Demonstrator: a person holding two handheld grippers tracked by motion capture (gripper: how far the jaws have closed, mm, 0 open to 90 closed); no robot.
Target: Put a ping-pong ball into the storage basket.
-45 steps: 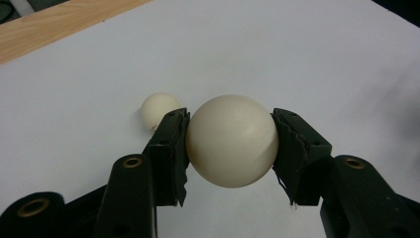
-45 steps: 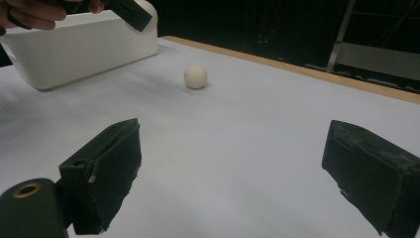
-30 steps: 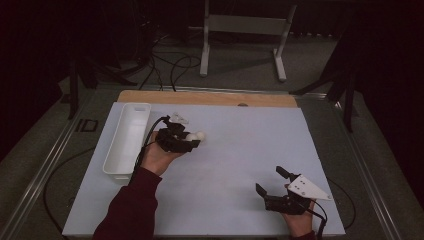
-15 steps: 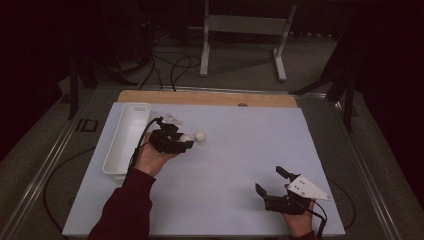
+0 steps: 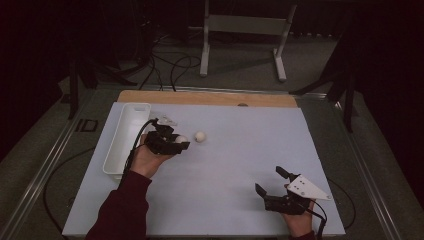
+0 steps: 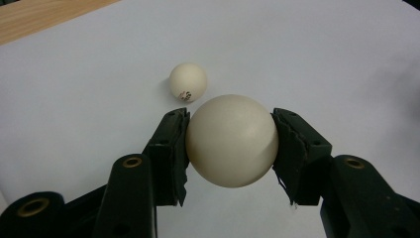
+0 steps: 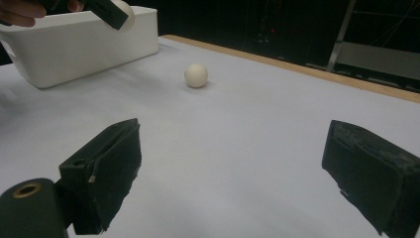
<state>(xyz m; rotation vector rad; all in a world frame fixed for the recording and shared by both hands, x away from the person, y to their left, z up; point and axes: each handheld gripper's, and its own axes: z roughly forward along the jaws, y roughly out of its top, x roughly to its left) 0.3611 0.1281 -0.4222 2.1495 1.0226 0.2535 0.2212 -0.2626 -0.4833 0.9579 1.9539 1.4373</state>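
Beside the tray, the left hand-held gripper clamps a white ball; the right hand-held gripper gapes empty.

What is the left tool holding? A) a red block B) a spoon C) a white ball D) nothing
C: the left tool has its pads pressed on both sides of a white ball; a second ball lies loose on the table beyond.

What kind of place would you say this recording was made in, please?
Probably a lab or studio bench for recording handling work: a white-covered table, floor cables behind it, a metal stand, dark surroundings.
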